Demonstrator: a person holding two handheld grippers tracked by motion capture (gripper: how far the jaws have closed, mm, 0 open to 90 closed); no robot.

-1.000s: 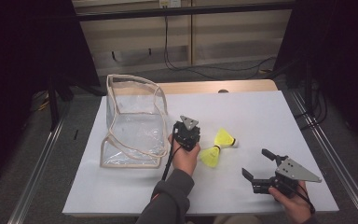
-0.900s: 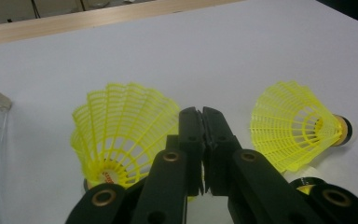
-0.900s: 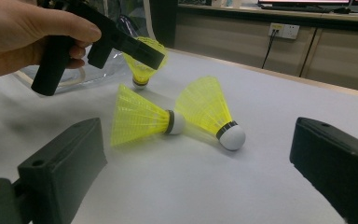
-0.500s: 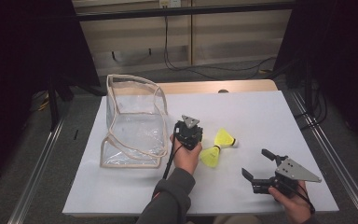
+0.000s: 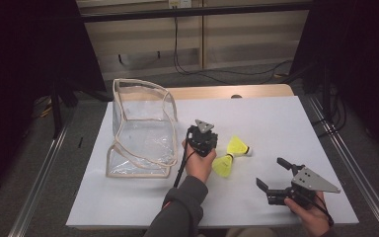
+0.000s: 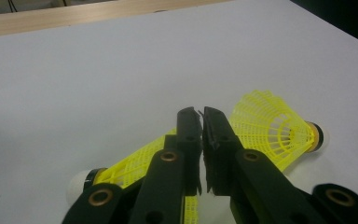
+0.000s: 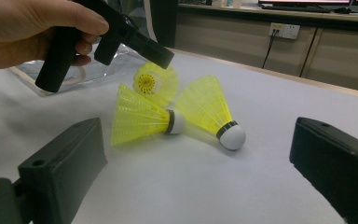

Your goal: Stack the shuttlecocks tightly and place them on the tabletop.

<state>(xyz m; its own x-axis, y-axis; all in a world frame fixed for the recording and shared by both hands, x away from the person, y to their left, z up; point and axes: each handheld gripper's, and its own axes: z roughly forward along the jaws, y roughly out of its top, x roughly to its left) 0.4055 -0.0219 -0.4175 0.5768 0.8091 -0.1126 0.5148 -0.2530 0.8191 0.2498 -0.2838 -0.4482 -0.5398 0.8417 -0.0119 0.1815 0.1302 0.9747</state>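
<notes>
Three yellow shuttlecocks lie close together on the white table (image 5: pixel 276 118). One shuttlecock (image 5: pixel 237 145) (image 7: pixel 209 107) (image 6: pixel 270 128) has its white cork toward the right. A second shuttlecock (image 5: pixel 223 165) (image 7: pixel 142 116) lies just in front of it. The third shuttlecock (image 7: pixel 156 83) (image 6: pixel 130 165) sits under my left gripper (image 5: pixel 208 146) (image 6: pixel 201 116) (image 7: pixel 165 56), whose jaws are shut with nothing seen between them, just above its skirt. My right gripper (image 5: pixel 270 171) (image 7: pixel 198 154) stands open near the front right, facing the shuttlecocks from a short distance.
A clear plastic bag (image 5: pixel 143 131) with a beige trimmed rim stands open at the table's left, right beside my left hand. A wooden strip (image 5: pixel 227 92) runs along the far edge. Metal rails (image 5: pixel 345 158) flank the table.
</notes>
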